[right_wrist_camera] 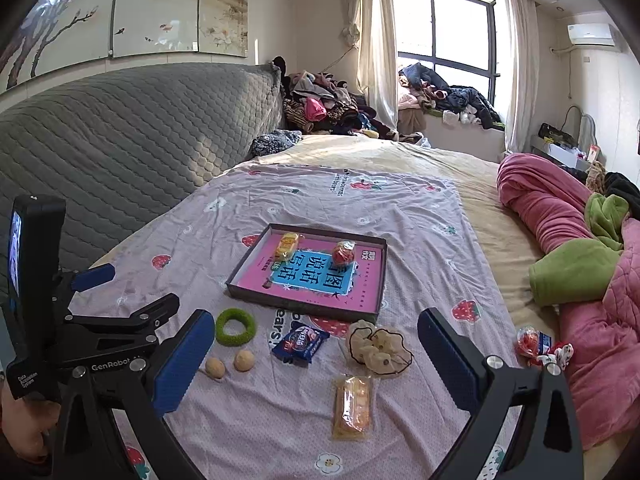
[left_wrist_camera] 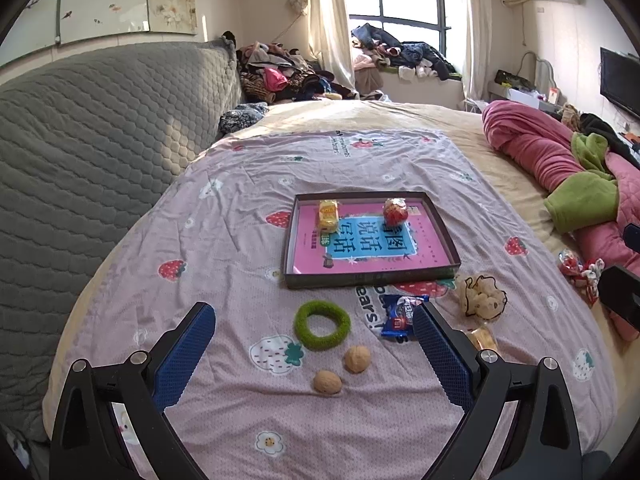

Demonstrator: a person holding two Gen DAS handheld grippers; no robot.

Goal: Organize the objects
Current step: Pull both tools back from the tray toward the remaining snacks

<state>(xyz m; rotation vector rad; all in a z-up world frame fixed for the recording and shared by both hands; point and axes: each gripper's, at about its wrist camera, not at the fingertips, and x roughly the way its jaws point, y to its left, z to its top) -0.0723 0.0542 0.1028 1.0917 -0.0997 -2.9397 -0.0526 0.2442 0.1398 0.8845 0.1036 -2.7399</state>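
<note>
Both the left gripper [left_wrist_camera: 314, 312] and right gripper [right_wrist_camera: 316, 316] hover jaws apart and empty over the bed's near edge, so gathering seems midway: next, likely lift the green ring [left_wrist_camera: 322, 325] into the tray [left_wrist_camera: 370, 278].

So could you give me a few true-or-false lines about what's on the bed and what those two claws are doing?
1. The tray holds two wrapped snacks. True: a yellow one and a red one.
2. The green ring lies inside the tray. False: it lies on the bedsheet, in front of the tray.
3. Two walnuts sit side by side on the sheet. True.
4. The left claw grips the blue packet. False: it is open and holds nothing.
5. The right claw is open. True.
</note>
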